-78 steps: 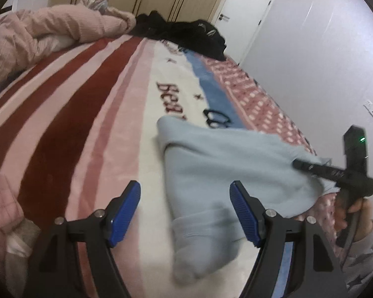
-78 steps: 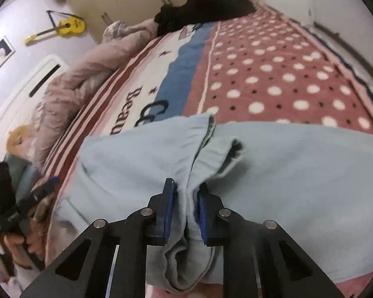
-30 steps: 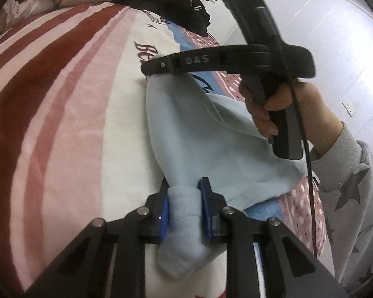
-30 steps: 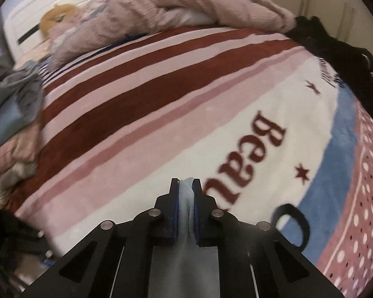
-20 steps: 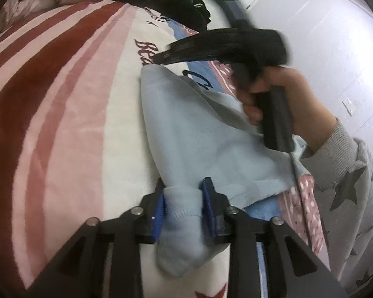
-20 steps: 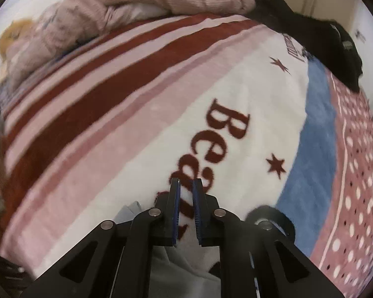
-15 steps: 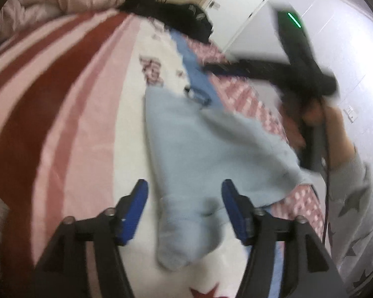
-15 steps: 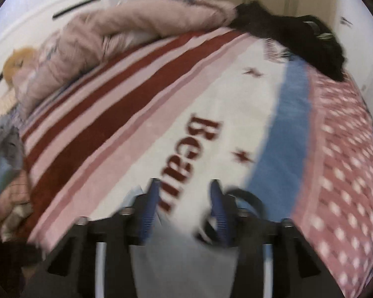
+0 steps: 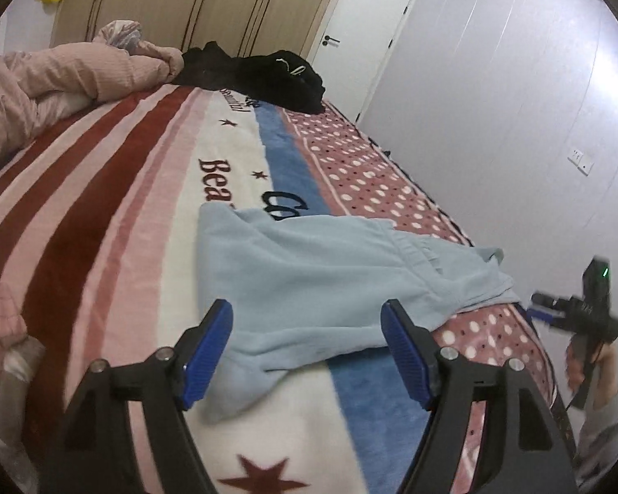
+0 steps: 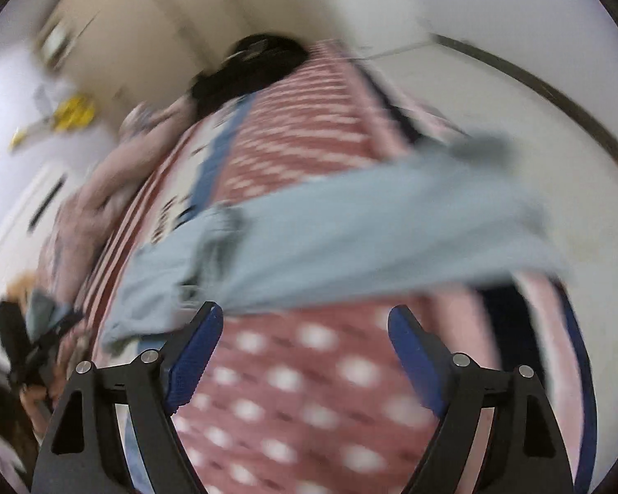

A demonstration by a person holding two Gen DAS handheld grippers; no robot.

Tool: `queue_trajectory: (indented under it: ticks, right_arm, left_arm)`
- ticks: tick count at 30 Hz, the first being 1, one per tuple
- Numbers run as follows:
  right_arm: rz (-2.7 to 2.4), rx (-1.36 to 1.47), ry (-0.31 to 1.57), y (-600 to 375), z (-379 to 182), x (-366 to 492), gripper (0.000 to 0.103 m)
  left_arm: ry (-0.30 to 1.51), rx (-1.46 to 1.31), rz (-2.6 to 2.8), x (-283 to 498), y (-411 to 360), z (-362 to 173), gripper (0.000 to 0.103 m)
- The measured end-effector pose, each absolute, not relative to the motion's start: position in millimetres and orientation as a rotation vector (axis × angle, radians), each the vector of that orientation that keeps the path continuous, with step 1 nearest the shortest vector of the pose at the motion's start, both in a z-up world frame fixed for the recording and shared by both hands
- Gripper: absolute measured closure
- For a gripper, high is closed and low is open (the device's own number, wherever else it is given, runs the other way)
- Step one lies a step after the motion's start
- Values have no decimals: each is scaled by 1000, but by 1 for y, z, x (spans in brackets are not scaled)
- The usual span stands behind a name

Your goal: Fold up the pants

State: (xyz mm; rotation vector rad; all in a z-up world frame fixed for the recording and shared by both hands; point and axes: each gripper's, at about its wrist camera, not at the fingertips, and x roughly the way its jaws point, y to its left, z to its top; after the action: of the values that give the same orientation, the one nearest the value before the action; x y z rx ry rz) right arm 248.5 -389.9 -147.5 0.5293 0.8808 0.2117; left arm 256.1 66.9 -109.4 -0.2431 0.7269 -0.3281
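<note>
We see the pants (image 9: pixel 317 284) stretched crosswise ahead of our left tool (image 9: pixel 307 348), nearer than the right tool (image 10: pixel 305 354); both tools' jaws are opening, nothing gripped.

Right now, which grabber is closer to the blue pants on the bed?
Left. The left gripper, its jaws opening, hangs right over the near end of the blue pants, not touching them. The right gripper is off past the bed's edge, its jaws opening on nothing.
</note>
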Motion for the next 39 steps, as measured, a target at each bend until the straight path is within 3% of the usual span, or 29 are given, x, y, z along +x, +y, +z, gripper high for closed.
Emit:
queue_trajectory:
  ticks: [5, 10, 14, 15, 17, 18, 19, 22, 29, 32, 34, 39]
  right_arm:
    - [260, 628, 861, -403, -164, 243, 24]
    - [449, 458, 803, -319, -134, 294, 25]
    - [450, 361, 882, -256, -148, 357, 25]
    - [455, 353, 907, -245, -155, 371, 29]
    - [486, 363, 957, -224, -168, 391, 46]
    - [471, 345, 958, -215, -170, 396, 66]
    - [435, 313, 942, -211, -170, 396, 92]
    - [385, 377, 937, -216, -174, 397, 94]
    - [321, 362, 903, -227, -175, 387, 91]
    - [324, 347, 906, -232, -165, 376, 69]
    - [322, 386, 870, -254, -154, 356, 45]
    - [206, 560, 835, -345, -143, 287, 40]
  left_arm:
    - [713, -205, -311, 251, 57, -109, 32]
    - [714, -204, -285, 256, 62, -114, 32]
    - [762, -188, -275, 269, 67, -136, 32]
    - [771, -186, -271, 271, 68, -140, 32]
    - [798, -205, -263, 277, 73, -151, 32]
    - [810, -228, -271, 280, 76, -156, 32]
    - [819, -245, -279, 281, 77, -160, 32]
    - [853, -232, -269, 285, 76, -168, 32]
    - [923, -210, -246, 283, 73, -180, 32]
    - [874, -182, -261, 274, 74, -164, 32]
    - [841, -179, -271, 268, 75, -151, 32]
    - [760, -192, -296, 255, 74, -123, 27]
